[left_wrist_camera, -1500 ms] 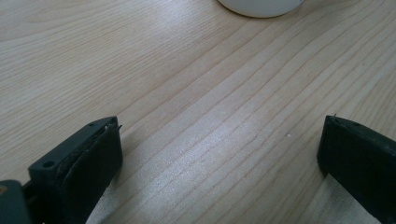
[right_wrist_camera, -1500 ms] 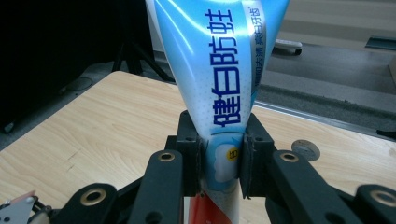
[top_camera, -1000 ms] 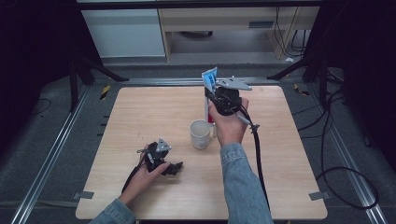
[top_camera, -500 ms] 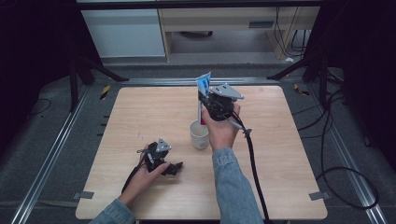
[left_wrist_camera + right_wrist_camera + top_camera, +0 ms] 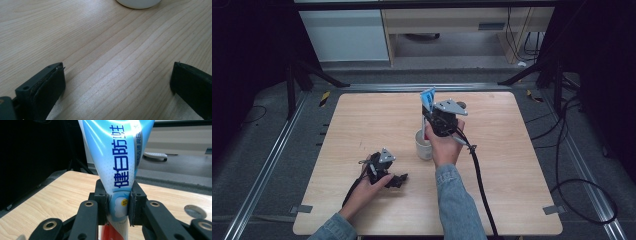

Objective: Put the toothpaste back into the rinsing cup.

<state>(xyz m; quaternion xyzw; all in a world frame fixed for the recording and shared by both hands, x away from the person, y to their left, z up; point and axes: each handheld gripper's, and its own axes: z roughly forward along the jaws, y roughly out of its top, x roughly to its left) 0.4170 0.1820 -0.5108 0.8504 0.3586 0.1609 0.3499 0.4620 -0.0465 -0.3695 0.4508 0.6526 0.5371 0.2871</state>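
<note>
Right gripper (image 5: pixel 428 106) is clamped on a toothpaste tube (image 5: pixel 117 170) above the white mug (image 5: pixel 424 148) at frame centre; a tilted tube could be caught on the rim.

Left gripper (image 5: pixel 398 181), spread wide, is rested on the tabletop (image 5: pixel 512 150).

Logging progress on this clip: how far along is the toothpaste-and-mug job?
Done: the right tool is clamped on the toothpaste tube, lifted off the table.
In hand: the high view shows the tube held above the white mug, apparently for dropping in.
Left: lowering and releasing it. The left tool rests open on the table, nothing between its jaws.
</note>
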